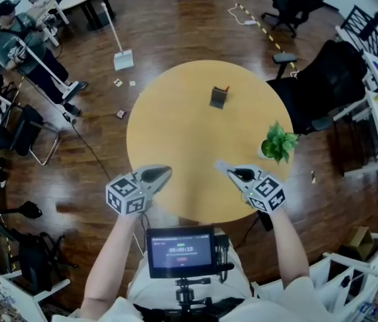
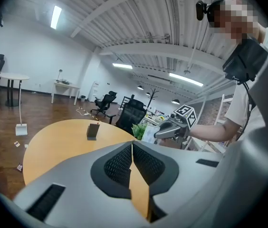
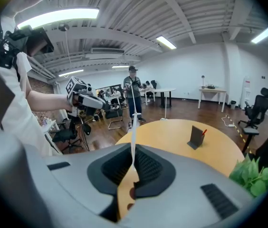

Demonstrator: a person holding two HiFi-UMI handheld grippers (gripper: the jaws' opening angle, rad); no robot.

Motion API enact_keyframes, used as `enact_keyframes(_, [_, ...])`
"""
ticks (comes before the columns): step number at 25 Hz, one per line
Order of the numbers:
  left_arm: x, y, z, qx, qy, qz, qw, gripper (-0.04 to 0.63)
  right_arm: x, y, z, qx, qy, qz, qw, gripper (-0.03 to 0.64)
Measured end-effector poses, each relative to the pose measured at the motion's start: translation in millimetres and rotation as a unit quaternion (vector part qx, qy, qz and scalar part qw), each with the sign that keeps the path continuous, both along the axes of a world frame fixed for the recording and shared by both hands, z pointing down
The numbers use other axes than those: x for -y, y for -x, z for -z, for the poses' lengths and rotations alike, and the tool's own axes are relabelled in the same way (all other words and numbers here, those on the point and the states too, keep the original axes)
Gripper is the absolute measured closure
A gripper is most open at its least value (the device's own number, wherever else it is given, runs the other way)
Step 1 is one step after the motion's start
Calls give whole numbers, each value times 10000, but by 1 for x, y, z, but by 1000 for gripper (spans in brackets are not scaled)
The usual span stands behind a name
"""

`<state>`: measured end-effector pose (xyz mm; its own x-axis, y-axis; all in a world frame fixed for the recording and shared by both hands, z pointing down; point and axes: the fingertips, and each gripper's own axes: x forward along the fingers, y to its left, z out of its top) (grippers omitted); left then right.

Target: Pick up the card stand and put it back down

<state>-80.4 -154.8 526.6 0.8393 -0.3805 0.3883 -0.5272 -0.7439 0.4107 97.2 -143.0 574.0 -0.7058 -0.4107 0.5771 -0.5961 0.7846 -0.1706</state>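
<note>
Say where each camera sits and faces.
Head view: on the person's head, facing steeply down at the table; forearms, left gripper and right gripper show.
Left gripper view: on the left gripper, facing across the table; shut jaws and right gripper show.
Right gripper view: on the right gripper, facing across the table; shut jaws and left gripper show.
All three share the card stand.
</note>
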Motion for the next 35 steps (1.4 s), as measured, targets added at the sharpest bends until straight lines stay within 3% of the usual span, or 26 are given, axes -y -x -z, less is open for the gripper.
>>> enact_keyframes(24, [-26,-1,-58,139,340,143,9992,594,-11,8,-114,-41,310,115,9994,589])
enact_keyframes(35, [-38,4,-88,246,631,280,9973,594,-24,42,-156,-125,475,763,9959,589])
